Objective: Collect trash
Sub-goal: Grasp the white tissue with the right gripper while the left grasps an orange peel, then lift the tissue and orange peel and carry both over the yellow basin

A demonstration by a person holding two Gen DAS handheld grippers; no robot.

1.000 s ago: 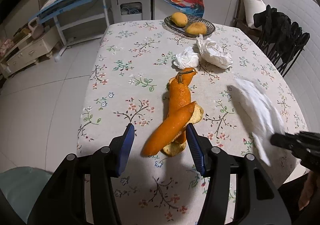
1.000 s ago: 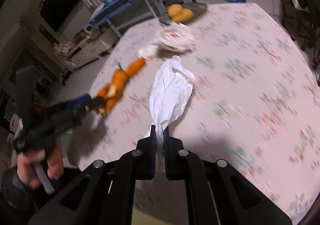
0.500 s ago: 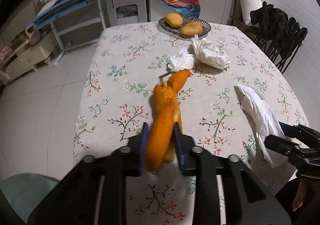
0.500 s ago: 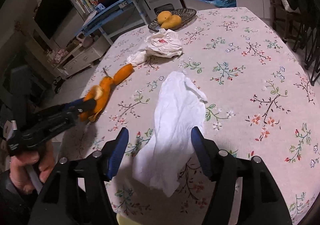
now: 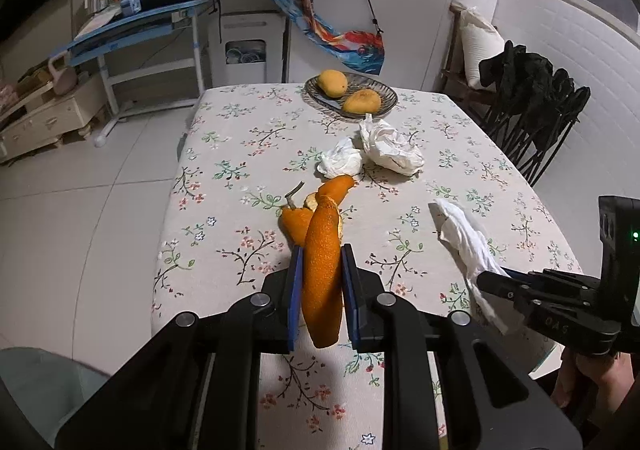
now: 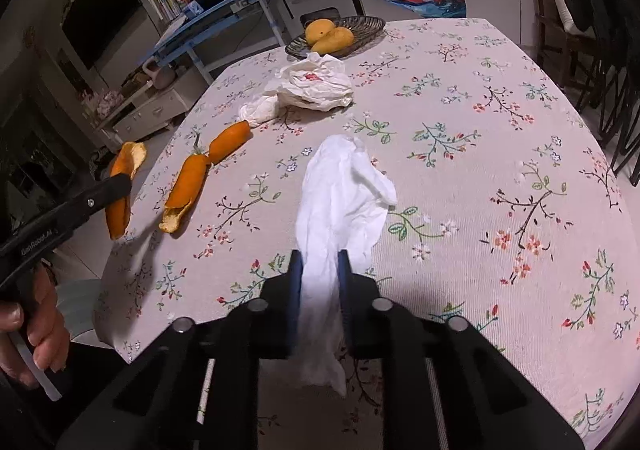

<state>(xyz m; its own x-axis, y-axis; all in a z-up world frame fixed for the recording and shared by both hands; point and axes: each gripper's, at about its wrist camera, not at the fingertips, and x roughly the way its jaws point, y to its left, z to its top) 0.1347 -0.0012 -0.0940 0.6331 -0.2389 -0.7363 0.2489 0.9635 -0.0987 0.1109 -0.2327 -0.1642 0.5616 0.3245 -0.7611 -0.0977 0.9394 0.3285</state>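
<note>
- Left gripper (image 5: 319, 264) pinched the orange peel (image 5: 322, 270); the second strip (image 6: 187, 187), at its 11 o'clock, might stay behind.
- Right gripper (image 6: 319, 273), jaws closing on the limp tissue (image 6: 340, 194), gripped only one end; it could slip free.

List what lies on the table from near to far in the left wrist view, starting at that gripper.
Left gripper shut on a long orange peel strip → second curled orange peel with a stem → small crumpled white tissue → larger crumpled white paper → dark oval dish holding two yellow-orange mangoes.
</note>
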